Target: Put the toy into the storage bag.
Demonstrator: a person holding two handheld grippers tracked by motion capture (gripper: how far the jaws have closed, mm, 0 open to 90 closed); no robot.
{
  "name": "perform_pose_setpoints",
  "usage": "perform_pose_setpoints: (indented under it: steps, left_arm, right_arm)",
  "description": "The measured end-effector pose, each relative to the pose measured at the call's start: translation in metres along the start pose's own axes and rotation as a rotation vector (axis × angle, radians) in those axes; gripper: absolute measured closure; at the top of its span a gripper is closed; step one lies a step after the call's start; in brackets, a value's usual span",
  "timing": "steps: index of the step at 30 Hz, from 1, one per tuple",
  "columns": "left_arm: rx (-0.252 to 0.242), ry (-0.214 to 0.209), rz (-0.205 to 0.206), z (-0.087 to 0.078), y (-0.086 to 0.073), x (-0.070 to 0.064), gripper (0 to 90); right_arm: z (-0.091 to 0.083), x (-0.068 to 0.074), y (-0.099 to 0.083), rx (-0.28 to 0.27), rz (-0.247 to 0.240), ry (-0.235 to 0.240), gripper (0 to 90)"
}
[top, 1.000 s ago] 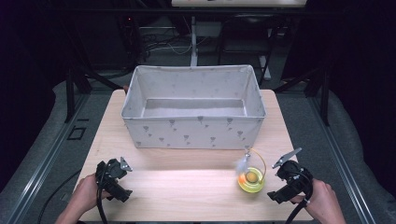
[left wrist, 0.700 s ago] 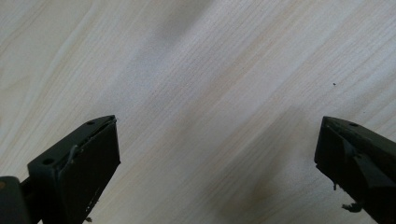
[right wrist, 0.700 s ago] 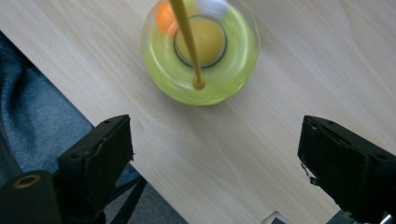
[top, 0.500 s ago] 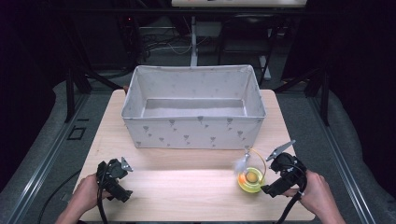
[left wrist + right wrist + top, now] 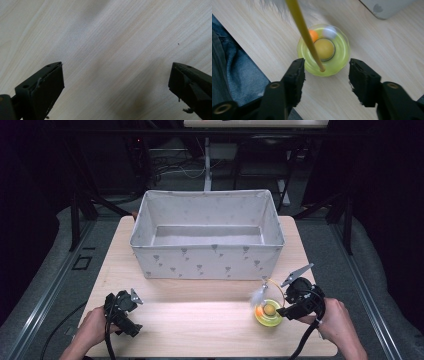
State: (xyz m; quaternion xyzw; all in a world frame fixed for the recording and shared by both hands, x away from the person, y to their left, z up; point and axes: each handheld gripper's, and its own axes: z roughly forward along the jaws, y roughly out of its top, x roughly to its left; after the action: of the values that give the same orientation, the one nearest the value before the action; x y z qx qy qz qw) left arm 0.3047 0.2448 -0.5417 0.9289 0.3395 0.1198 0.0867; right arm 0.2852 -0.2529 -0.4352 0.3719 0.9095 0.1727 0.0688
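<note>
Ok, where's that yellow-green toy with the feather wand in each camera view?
High view: the yellow-green toy sits near the table's front right, just left of the right tongs.
Left gripper view: not in it, just bare table between open jaws.
Right gripper view: centre of the picture, just beyond the open jaws.
Shared landmark: the grey fabric box, whose corner sits at upper right.

Light wooden table (image 5: 200, 320), grey fabric bin (image 5: 207, 252), yellow-green toy (image 5: 268, 312)
</note>
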Motion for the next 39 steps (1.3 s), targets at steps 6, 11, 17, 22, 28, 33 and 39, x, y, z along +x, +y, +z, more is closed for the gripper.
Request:
perform_pose_setpoints:
  steps: [6,11,17,22,28,33,39]
  left_arm:
    - [0.006,-0.003,0.006,0.001,0.000,0.000,0.2]
    - [0.009,-0.002,0.007,0.001,0.000,0.000,0.2]
    - [0.011,0.000,0.004,0.002,0.000,0.001,0.2]
    - [0.009,-0.002,0.004,0.001,0.000,0.001,0.2]
    - [0.008,-0.005,0.003,0.002,0.000,0.001,0.2]
    - [0.008,-0.008,0.000,0.003,-0.001,0.002,0.2]
    - [0.008,-0.010,0.002,0.002,0.000,0.002,0.2]
  right_arm:
    - [-0.007,0.002,0.007,0.008,-0.030,-0.004,69.6]
    - [-0.006,0.003,0.010,0.017,-0.044,-0.001,84.6]
    - [-0.005,0.004,0.012,0.018,-0.054,0.002,87.8]
    - [-0.006,0.006,0.017,0.014,-0.067,-0.006,88.0]
    - [-0.008,0.005,0.022,0.030,-0.075,0.000,88.1]
    - [-0.013,0.006,0.025,0.012,-0.081,0.003,88.1]
    - [-0.018,0.005,0.033,-0.005,-0.090,0.001,88.1]
